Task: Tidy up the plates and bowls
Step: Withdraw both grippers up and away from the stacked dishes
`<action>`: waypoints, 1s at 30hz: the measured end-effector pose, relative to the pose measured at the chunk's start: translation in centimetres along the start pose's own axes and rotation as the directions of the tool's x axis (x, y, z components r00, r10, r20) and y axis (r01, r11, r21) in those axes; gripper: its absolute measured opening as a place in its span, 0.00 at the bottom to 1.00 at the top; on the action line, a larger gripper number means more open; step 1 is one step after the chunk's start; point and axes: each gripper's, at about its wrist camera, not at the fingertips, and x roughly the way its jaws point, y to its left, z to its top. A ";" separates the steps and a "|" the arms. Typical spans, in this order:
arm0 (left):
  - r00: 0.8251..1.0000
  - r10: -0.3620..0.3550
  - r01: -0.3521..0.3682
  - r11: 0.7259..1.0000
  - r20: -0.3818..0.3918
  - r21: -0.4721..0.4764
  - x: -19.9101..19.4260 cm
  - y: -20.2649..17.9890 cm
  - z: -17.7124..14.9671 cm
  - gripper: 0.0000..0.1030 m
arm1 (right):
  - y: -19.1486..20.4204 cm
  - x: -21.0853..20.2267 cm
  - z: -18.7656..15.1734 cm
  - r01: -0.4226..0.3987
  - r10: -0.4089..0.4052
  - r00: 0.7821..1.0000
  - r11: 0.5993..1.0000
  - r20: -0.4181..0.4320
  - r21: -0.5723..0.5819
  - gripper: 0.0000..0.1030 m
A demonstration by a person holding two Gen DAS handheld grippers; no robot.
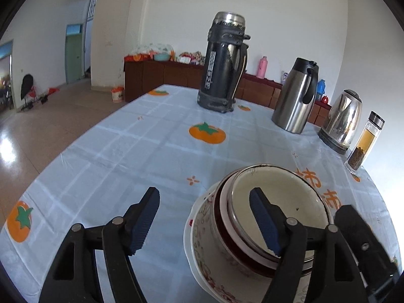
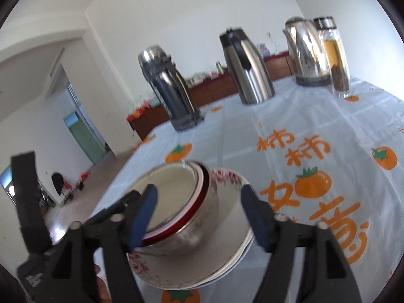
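Both pairs of fingers stand wide apart, nothing pinched: left gripper (image 1: 204, 223) has one finger (image 1: 145, 221) over bare tablecloth (image 1: 106, 151) and the other in front of the top bowl (image 1: 277, 189); right gripper (image 2: 199, 217) straddles the stack with clear gaps to each pad. Bowls are nested on the plates (image 2: 234, 242) near the table's front edge, which reads as stacking done and both grippers let go. Flask (image 1: 222, 63), jug (image 1: 295, 96), kettle (image 1: 341, 121) and tea bottle (image 1: 366, 144) line the far side, well apart from the stack, likely just parked clear of the work. Hard to tell: how many bowls and plates are nested, since only rims show; stack's near side is cut off behind the gripper frames. Right wrist view is motion-blurred, and whether the left gripper's pad touches the bowl rim is unclear.
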 end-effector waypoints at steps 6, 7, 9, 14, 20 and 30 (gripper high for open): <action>0.990 0.031 -0.040 0.997 0.138 0.063 -2.2 -0.3 -0.5 0.78 | 0.7 -2.0 0.0 0.051 -0.042 0.991 0.997 0.131 -0.066 0.86; 0.988 0.033 -0.043 0.997 0.152 0.065 -2.4 -0.1 -0.6 0.80 | 0.8 -2.4 0.0 0.056 -0.045 0.987 0.996 0.153 -0.070 0.89; 0.982 0.043 -0.054 0.997 0.184 0.054 -3.3 0.4 -1.2 0.81 | 0.8 -3.2 -0.1 0.068 -0.052 0.980 0.995 0.194 -0.076 0.93; 0.977 0.027 -0.036 0.999 0.211 0.036 -5.0 1.3 -2.2 0.83 | 1.1 -5.0 -0.8 0.091 -0.064 0.968 0.991 0.243 -0.103 0.97; 0.972 0.030 -0.041 0.998 0.233 0.040 -6.6 1.7 -3.3 0.84 | 1.3 -7.8 -1.8 0.141 -0.094 0.943 0.982 0.320 -0.127 0.99; 0.963 0.027 -0.046 0.997 0.268 0.064 -9.0 1.2 -4.4 0.84 | 1.8 -11.1 -2.9 0.179 -0.106 0.901 0.974 0.420 -0.138 1.00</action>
